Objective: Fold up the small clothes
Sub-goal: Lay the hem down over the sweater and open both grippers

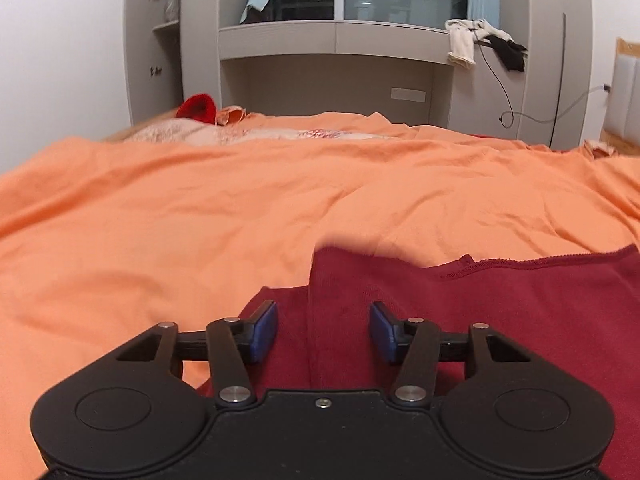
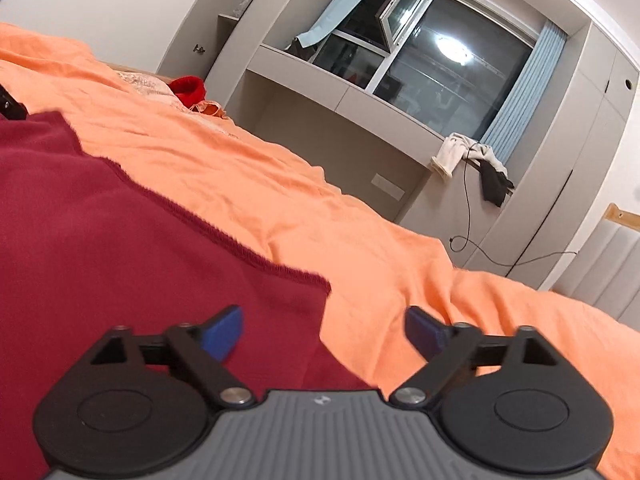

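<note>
In the left wrist view, the left claw [image 1: 323, 330] stands half open astride a raised fold of the dark red garment [image 1: 520, 312], gripping nothing; bare orange bedsheet [image 1: 200, 208] spreads beyond. In the right wrist view, the right claw [image 2: 323, 334] gapes wide over the garment's corner, its trimmed edge running diagonally.

Orange bedsheet [image 1: 200, 208] spread over the bed, grey cabinet unit [image 1: 332, 40] behind it, pale blue curtain [image 2: 516, 92] beside the dark window [image 2: 452, 68], black cable [image 2: 466, 200] hanging down
</note>
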Motion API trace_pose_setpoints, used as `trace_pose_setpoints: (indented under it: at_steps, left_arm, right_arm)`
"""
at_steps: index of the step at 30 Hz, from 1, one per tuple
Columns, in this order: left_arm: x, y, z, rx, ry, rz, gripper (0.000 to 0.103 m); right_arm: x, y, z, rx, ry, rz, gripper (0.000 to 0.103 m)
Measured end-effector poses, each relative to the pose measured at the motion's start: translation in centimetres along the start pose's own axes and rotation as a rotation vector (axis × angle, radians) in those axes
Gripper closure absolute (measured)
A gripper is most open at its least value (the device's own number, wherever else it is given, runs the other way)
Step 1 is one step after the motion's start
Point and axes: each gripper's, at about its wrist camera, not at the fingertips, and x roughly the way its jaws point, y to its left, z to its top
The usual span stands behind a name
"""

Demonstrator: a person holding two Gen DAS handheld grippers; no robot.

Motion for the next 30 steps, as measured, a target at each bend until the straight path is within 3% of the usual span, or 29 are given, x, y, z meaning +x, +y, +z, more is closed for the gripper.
trace_pose_setpoints:
  at_steps: [4, 12, 14, 16, 24, 30]
  left_arm:
    - [0.4, 0.1, -0.5, -0.002, 0.016, 0.023, 0.045]
    - [0.3, -0.9, -0.5, 0.043, 0.005, 0.083, 0.040]
    - [-0.5, -0.7, -0.4, 0.026, -0.023, 0.087, 0.032]
    - [-1.6, -0.5, -0.3, 0.001, -0.062, 0.100, 0.017]
    - [-6.6, 0.4, -0.1, -0.076, -0.173, 0.016, 0.001]
    - [-10.2, 1.1, -1.8, -0.128, -0.207, -0.026, 0.001]
  right_arm:
    - [0.0, 0.1, -1.3, 0.005, 0.052, -0.029, 0.001]
    - [-1.0, -1.7, -2.3, 0.113, 0.083, -0.048, 0.000]
    - [-1.4, -2.1, -2.2, 0.118, 0.081, -0.047, 0.000]
    - [-2.0, -2.4, -2.1, 0.121, 0.071, -0.060, 0.000]
    - [-5.6, -4.2, -0.9, 0.243, 0.001, -0.095, 0.000]
    - [-9.4, -3.8, 0.9, 0.381, -0.077, -0.033, 0.000]
